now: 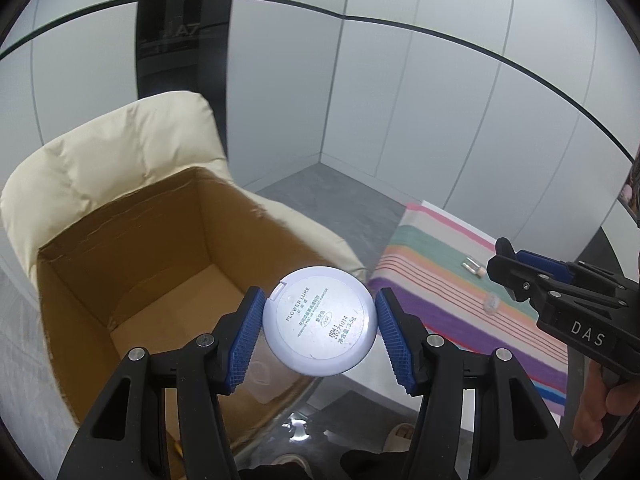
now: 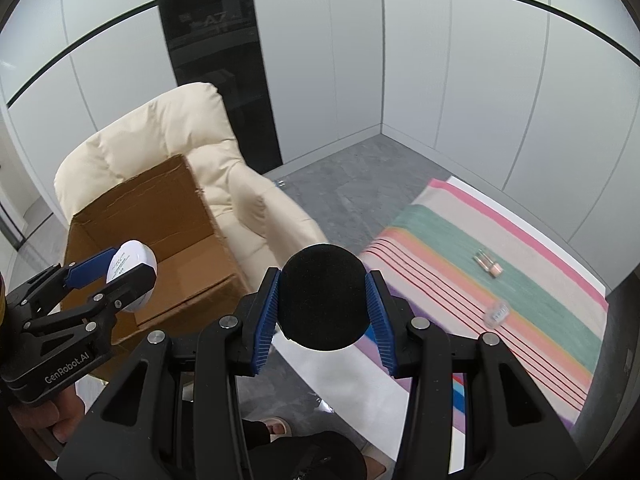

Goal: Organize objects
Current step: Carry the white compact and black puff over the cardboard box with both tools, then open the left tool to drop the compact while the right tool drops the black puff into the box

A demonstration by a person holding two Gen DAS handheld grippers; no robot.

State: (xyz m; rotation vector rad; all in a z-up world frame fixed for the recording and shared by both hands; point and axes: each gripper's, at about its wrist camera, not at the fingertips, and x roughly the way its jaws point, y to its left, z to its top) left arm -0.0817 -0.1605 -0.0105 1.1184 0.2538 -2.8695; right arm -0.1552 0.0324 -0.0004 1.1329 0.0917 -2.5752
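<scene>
The left gripper [image 1: 320,326] grasps a round white plastic powder compact [image 1: 320,322], its smooth printed face up, seated between the ribbed blue pads, above the near right edge of the open brown cardboard box [image 1: 132,264]. The box rests on a cream padded armchair [image 1: 100,160]. The right gripper [image 2: 323,300] is clenched on a matte black round sponge puff [image 2: 323,296]. On the striped multicoloured cloth [image 2: 520,280] over the worktop, at right, lie two small glass vials [image 2: 489,263] and a clear jar [image 2: 496,313].
</scene>
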